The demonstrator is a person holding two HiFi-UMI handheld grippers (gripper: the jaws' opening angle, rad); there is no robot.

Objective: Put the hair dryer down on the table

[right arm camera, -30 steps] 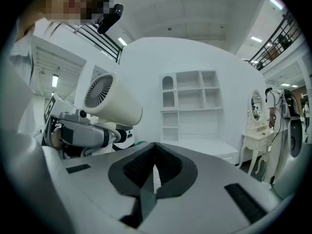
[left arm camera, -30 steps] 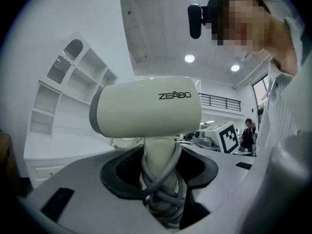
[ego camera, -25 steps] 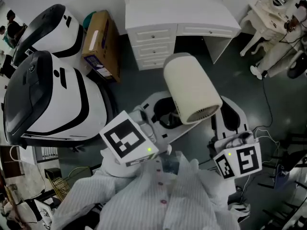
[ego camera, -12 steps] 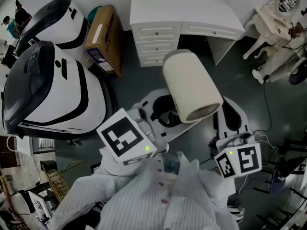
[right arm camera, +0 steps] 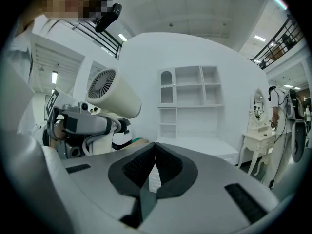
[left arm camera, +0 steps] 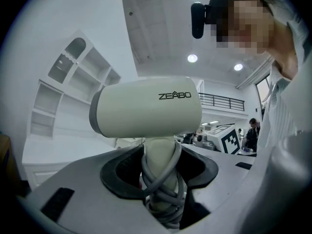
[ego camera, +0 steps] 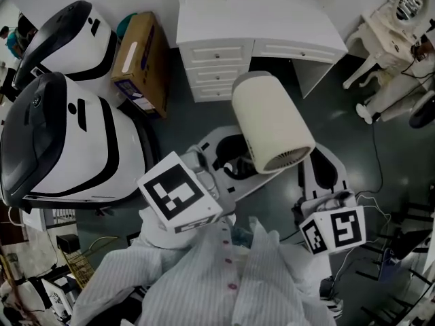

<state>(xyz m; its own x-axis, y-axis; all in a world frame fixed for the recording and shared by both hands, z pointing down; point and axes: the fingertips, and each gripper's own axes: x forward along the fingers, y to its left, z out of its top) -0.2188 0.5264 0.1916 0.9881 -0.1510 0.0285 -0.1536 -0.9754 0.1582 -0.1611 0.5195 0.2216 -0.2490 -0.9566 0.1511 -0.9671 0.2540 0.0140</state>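
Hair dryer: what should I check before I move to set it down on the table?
1. Grip: left gripper shut on the hair dryer by its handle. Ok.
2. Wiring: cord wound round the handle between the jaws, no loop seen hanging. Ok.
3. Other side: right gripper shut, empty, apart from the dryer. Ok.
4. Landing spot: the white table looks bare where its top shows. Ok.
5. Position: in the head view the dryer shows short of the table's front edge, over the dark floor. Not ok.
6. Plug end of the cord: not visible. Cannot tell.
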